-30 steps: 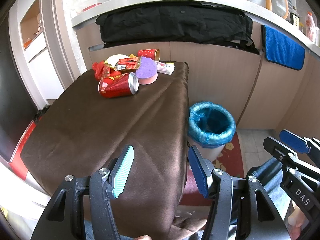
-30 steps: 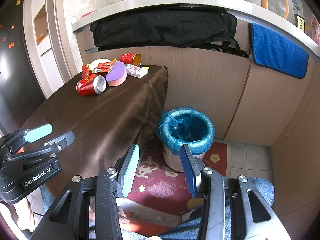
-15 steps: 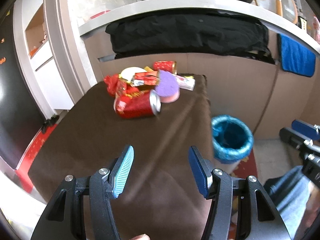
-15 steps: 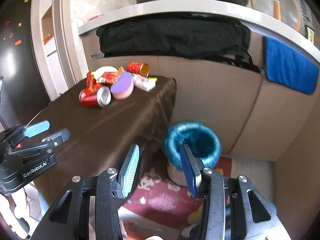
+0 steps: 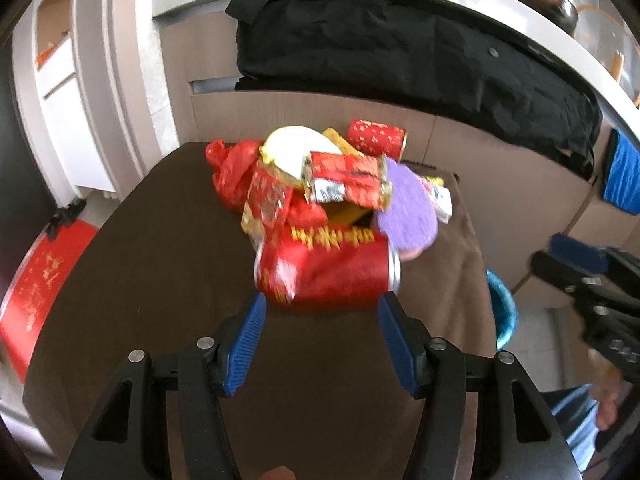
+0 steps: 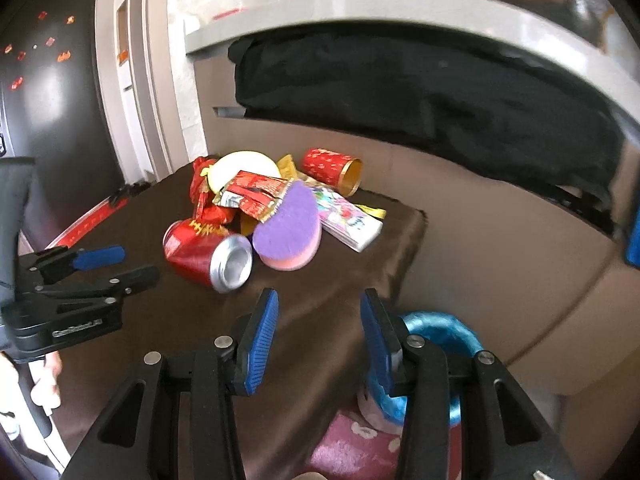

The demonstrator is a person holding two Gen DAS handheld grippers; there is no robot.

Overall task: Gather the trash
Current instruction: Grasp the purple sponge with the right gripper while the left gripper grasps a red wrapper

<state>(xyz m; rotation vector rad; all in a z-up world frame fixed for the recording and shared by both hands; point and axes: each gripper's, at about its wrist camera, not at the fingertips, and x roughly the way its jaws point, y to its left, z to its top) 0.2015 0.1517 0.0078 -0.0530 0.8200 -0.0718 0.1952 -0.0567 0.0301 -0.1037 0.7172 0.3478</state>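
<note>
Left hand-held gripper (image 5: 322, 316) is right up on the red can (image 5: 326, 268), jaws spread wide and empty, one pad off each end of the can, which lies on its side at the front of the trash heap on the brown-draped surface (image 5: 160, 280). Right hand-held gripper (image 6: 318, 320) hangs over the near corner of the cloth, jaws about halfway apart, nothing between them, the blue-lined bin (image 6: 444, 332) on the floor just beyond. Trouble ahead, I'd say: the can is round and free to roll, so a pad landing off-centre could nudge it away or into the purple sponge (image 5: 406, 208) touching it. The wrappers (image 5: 346, 178) piled loosely behind could slide off if the heap gets bumped, and the slack cloth might drag too. Hard to read: the can is smeared with blur in the left view, so whether the pads touch it yet can't be told. The bin is half hidden behind the right jaw, its inside unseen. What lies beneath the heap stays covered.
</note>
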